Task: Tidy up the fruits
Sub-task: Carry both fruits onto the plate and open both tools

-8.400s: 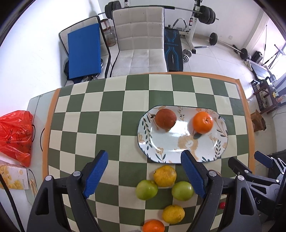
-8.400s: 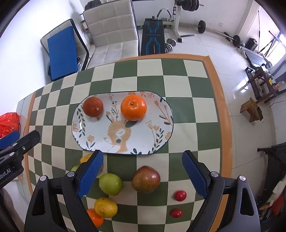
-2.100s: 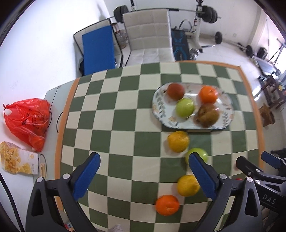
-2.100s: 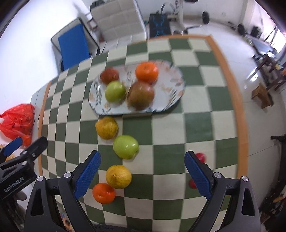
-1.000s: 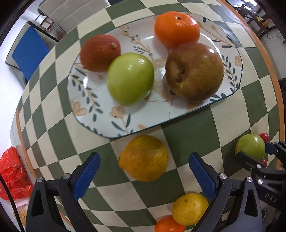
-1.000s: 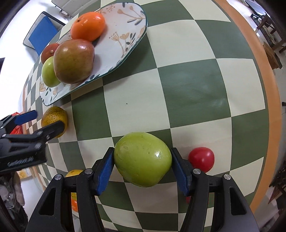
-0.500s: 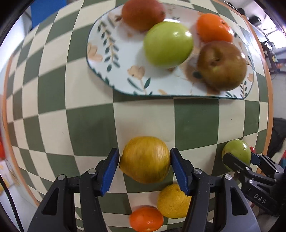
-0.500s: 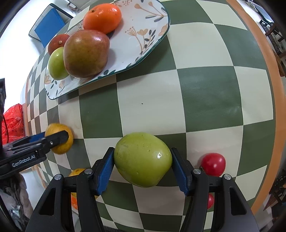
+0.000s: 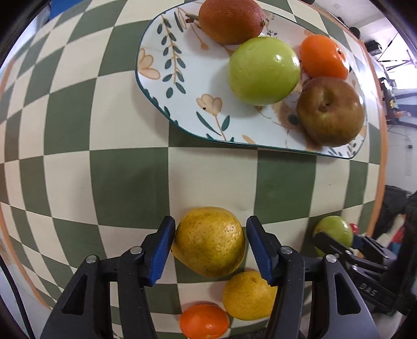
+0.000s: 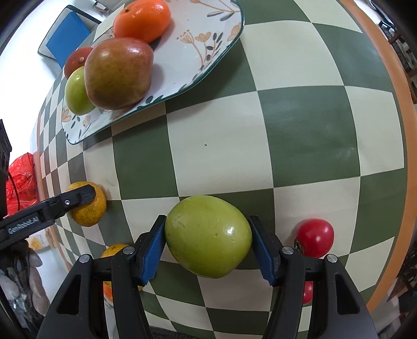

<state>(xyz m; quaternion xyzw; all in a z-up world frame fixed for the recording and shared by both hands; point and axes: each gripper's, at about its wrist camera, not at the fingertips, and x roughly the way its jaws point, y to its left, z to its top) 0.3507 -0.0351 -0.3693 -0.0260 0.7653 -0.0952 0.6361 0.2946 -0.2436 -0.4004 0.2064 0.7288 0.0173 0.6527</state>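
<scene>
My left gripper is shut on a yellow-orange citrus fruit, held low over the checkered cloth. My right gripper is shut on a green apple. The flowered oval plate lies beyond, holding a reddish-brown fruit, a green apple, an orange and a brownish apple. In the right wrist view the plate sits at the upper left. The left gripper and its citrus show at the left there.
A yellow citrus and a small orange lie just behind the held citrus. Two red tomatoes sit right of the right gripper near the table's orange border. A red plastic bag lies off the left edge.
Both grippers stay shut on their fruit. The left wrist view has drawn closer to the plate and swung slightly, and the right one has crept toward the plate with the apple.
</scene>
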